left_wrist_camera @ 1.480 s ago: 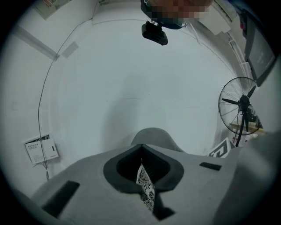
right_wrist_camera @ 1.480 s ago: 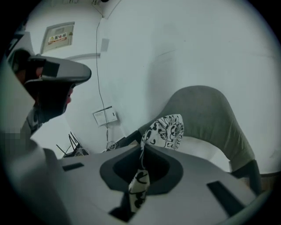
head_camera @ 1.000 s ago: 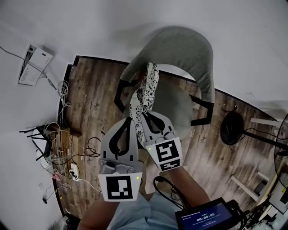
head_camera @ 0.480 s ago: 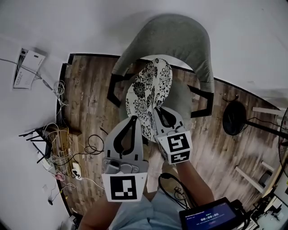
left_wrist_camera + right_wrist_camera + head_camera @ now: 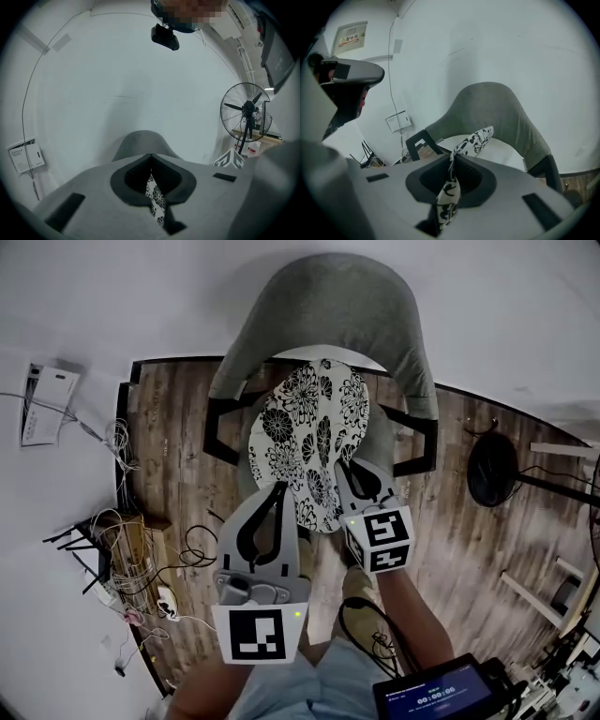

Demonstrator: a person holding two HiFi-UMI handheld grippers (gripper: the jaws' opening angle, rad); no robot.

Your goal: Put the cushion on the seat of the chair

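Observation:
A black-and-white flowered cushion lies spread out over the seat of the grey chair, reaching from the seat's front to the backrest. My left gripper is shut on the cushion's near edge, and a strip of the fabric shows pinched between its jaws. My right gripper is shut on the near edge too, further right. Its jaws have just been opening a little, with the cushion's fabric still between them. The chair's seat is mostly hidden under the cushion.
The chair stands against a white wall on a wooden floor. Its black armrests flank the seat. Tangled cables lie at the left. A fan stands at the right. A tablet screen is near my body.
The cushion hung folded and upright before; now it is spread flat over the seat. Both grippers moved forward and down toward the chair, and the right one swung out to the right.

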